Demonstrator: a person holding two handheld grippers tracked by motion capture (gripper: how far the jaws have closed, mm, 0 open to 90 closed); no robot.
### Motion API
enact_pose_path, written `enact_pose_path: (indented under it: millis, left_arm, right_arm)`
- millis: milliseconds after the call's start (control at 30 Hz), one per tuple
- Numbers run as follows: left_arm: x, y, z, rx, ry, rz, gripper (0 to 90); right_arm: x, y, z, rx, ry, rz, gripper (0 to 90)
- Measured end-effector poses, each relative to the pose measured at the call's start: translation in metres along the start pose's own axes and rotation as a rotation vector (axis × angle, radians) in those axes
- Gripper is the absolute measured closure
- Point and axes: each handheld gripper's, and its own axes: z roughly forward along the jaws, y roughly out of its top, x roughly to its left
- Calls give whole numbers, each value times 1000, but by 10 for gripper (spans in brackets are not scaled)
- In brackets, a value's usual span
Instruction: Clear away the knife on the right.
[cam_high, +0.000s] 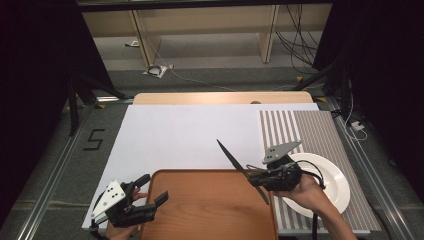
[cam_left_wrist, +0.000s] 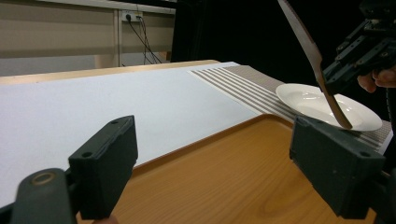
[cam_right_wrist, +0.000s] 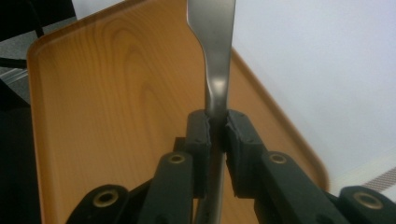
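Right gripper (cam_high: 257, 176) clamped on knife (cam_high: 239, 167) mid-handle, blade angled up over tray (cam_high: 210, 215), likely for set-down. Left gripper (cam_high: 150, 192) wide open, empty, at tray edge.

One number to read

You can read a single dark "5" (cam_high: 93, 140) marked on the grey floor (cam_high: 60, 150), just left of the table's (cam_high: 200, 97) white sheet (cam_high: 190, 135). Nothing else near that sheet carries any lettering, label or brand you could make out.
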Motion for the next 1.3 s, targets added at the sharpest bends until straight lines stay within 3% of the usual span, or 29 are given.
enact_pose_path:
  millis: [267,533,967,1300]
  left_arm:
    - [0,1,-1,-3,1,2,153]
    - [0,1,-1,-3,2,3,153]
    - [-1,1,-1,-3,0,2,153]
    - [-1,1,-1,0,0,3,152]
  right_arm:
    - [19,-7,14,49,68,9,807]
    - [36,-18,19,73,93,24,806]
    - [51,-30,28,137,79,23,807]
    - [62,-32,39,223,69,7,807]
